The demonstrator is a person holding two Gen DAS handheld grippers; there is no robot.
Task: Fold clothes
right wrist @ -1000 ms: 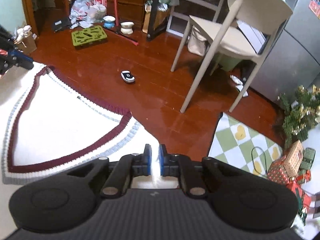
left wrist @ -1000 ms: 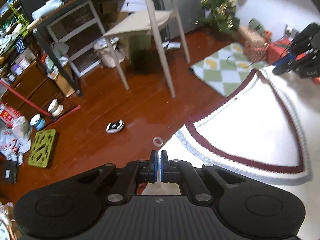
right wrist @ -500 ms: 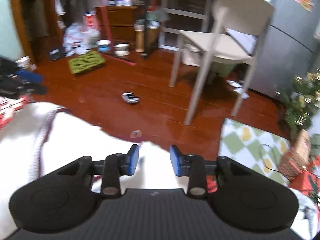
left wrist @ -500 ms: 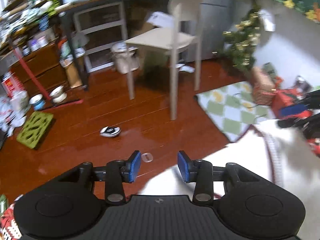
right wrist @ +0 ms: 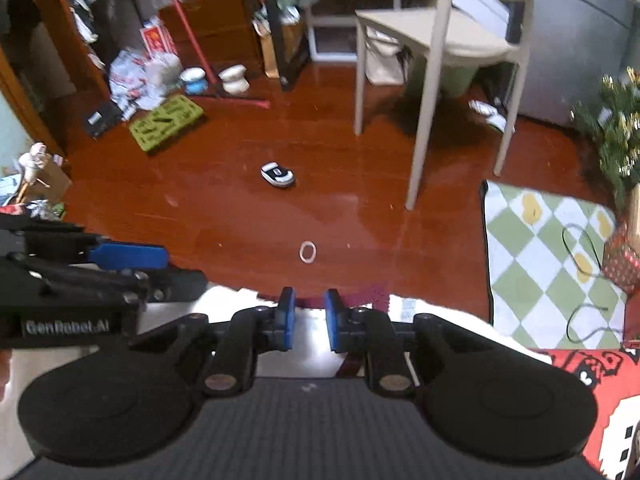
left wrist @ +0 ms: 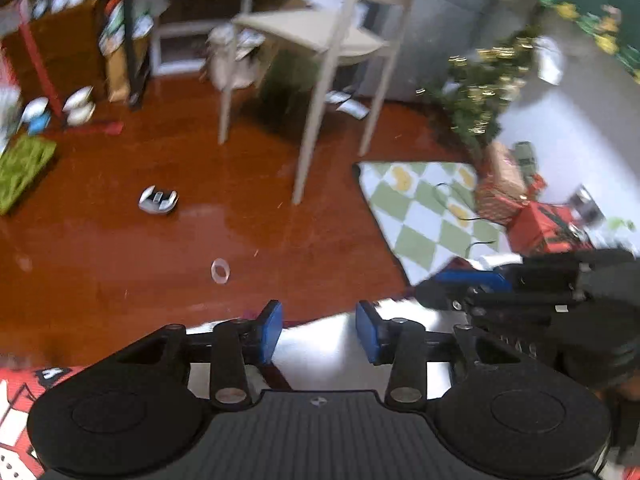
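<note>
Lying at the bottom of both views, the soft white knitted sweater with maroon trim [right wrist: 312, 330] looks light and floppy; its trimmed edge suits pinching. Left gripper [left wrist: 318, 332] and right gripper [right wrist: 308, 320] jaws, just closing, stand apart, pressing nothing.

Lived-in room of a home, cluttered, seasonal decoration present; glossy red-brown wooden floor [right wrist: 240, 216]; 1 pale plastic chair [right wrist: 440, 40] standing near a grey refrigerator [right wrist: 580, 40]; wooden drawer unit [right wrist: 208, 24] and a white shelf frame [right wrist: 348, 12] against the far side; a green-and-white checked mat [right wrist: 548, 264] with yellow hearts; a decorated Christmas tree [left wrist: 488, 92] with wrapped gift boxes [left wrist: 508, 184] at its foot; 2 small bowls [right wrist: 216, 78], a red-handled broom [right wrist: 192, 36], a green tray [right wrist: 166, 122], plastic bags [right wrist: 140, 72] and 1 stray slipper [right wrist: 278, 174] on the floor; red printed bedding [right wrist: 600, 384] at the near edge.
</note>
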